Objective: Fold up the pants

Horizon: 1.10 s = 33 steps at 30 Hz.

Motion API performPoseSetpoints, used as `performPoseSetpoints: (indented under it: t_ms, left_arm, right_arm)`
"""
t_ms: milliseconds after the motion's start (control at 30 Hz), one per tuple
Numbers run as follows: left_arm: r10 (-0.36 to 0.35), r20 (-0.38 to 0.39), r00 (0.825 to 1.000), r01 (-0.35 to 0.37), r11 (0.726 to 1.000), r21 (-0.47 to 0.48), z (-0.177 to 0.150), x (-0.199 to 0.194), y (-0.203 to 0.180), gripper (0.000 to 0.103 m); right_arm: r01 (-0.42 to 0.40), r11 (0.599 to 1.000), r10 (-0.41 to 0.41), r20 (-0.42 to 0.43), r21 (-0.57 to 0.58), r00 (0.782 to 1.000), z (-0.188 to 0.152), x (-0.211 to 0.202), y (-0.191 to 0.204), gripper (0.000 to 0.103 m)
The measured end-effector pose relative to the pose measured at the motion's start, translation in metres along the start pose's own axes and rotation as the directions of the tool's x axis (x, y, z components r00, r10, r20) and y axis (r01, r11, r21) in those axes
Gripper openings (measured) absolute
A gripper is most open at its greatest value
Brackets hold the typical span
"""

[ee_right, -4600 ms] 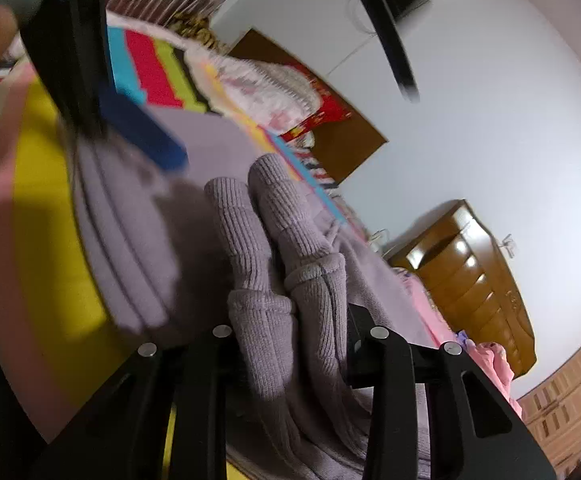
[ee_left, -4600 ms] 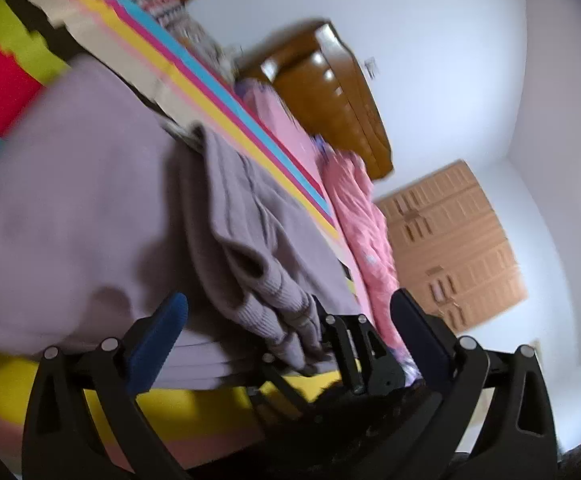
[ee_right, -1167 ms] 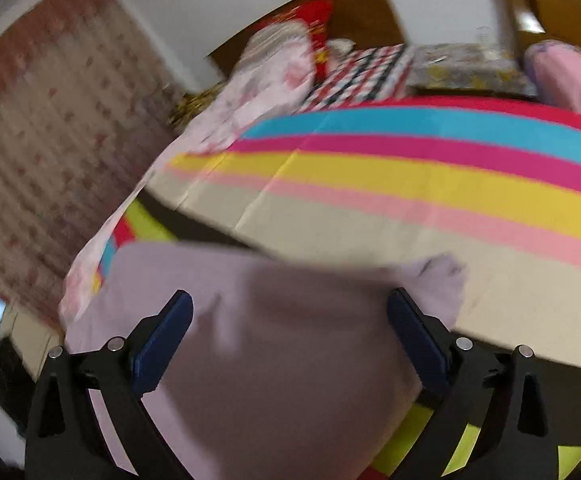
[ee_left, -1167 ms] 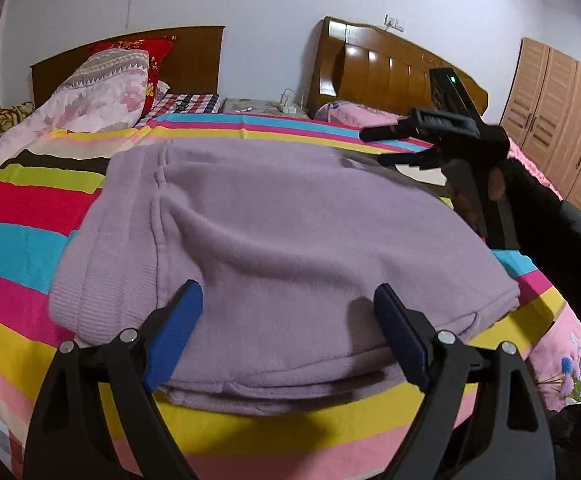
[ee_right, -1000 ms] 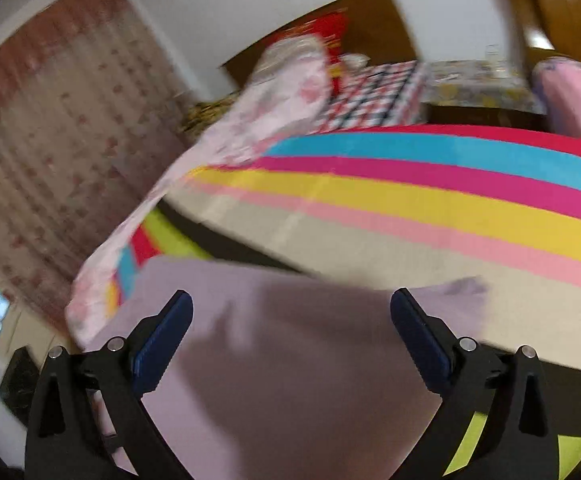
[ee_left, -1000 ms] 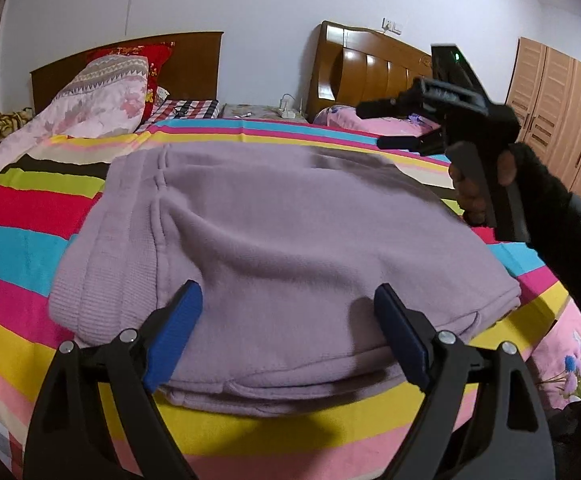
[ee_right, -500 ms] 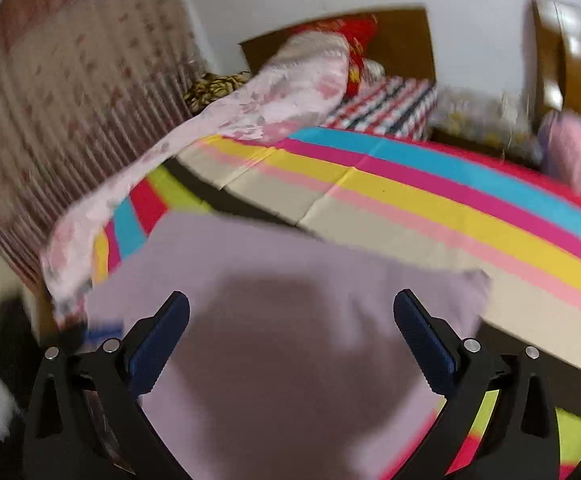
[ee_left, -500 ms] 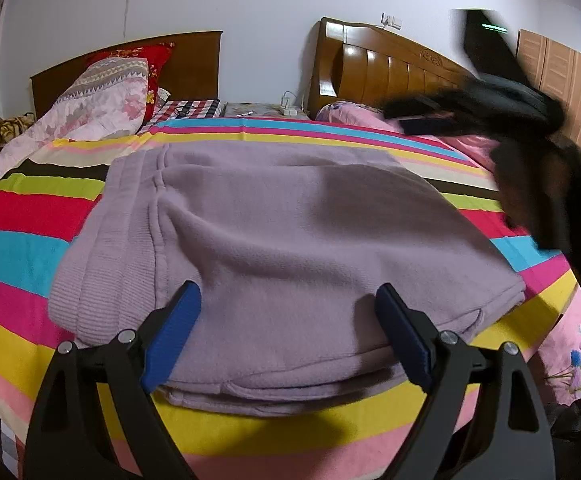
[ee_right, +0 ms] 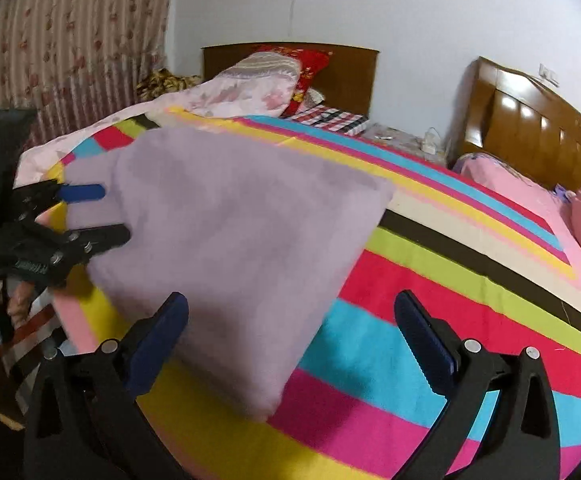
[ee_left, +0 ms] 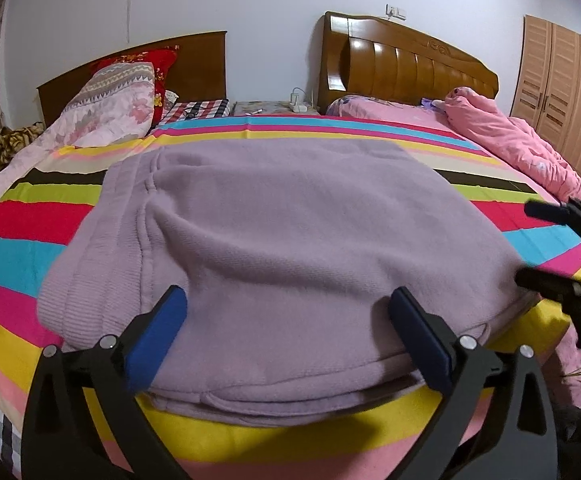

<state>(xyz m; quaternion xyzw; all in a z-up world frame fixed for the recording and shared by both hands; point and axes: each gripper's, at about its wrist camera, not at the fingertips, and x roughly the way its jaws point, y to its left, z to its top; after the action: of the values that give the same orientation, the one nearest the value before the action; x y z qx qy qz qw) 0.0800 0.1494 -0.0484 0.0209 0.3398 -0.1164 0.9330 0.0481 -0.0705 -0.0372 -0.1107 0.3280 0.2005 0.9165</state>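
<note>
- Room evenly lit, soft indoor light; source itself not in view.
- Glare patches on glossy wooden headboard (ee_left: 406,68), same in rt view.
- Soft shadow under near edge of pants (ee_left: 290,248) on striped bedspread (ee_left: 18,216); faint shadows beside blue pads.
- Lt view sharp in centre; right gripper (ee_left: 546,246) at frame edge smeared by motion.
- Rt view softer overall, pants blurry, texture lost.
- Strong fisheye bend both views, black vignette in corners.
</note>
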Motion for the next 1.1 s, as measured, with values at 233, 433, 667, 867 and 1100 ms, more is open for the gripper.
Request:
performPoseSetpoints:
  t_ms: [233,433,667,867,1100]
  left_arm:
    - [0.009,-0.003,1.0,-0.009,1.0,-0.002,0.0,0.0,-0.003,0.101]
    - [0.016,0.0,1.0,-0.016,1.0,-0.004,0.0,0.001,-0.002,0.101]
    - [0.168,0.043,0.985,-0.166,0.985,-0.047,0.005,-0.017,-0.012,0.101]
    - [0.406,0.264,0.875,-0.402,0.913,-0.074,0.022,-0.099,-0.055,0.101]
    - [0.388,0.349,0.853,-0.32,0.917,-0.239,0.033,-0.158,-0.066,0.102]
  right_arm:
    - [-0.008,0.999,0.009,-0.04,0.035,0.999,-0.022,-0.003,-0.007,0.099]
    - [0.001,0.996,0.0,-0.01,0.086,1.0,-0.033,-0.026,-0.015,0.099]
    - [0.007,0.991,-0.017,0.075,0.134,0.997,-0.027,-0.076,-0.021,0.099]
    - [0.003,0.98,-0.063,0.296,0.199,0.953,0.002,-0.134,-0.016,0.099]
    - [-0.018,0.935,-0.109,0.333,0.355,0.937,0.01,-0.14,-0.006,0.099]
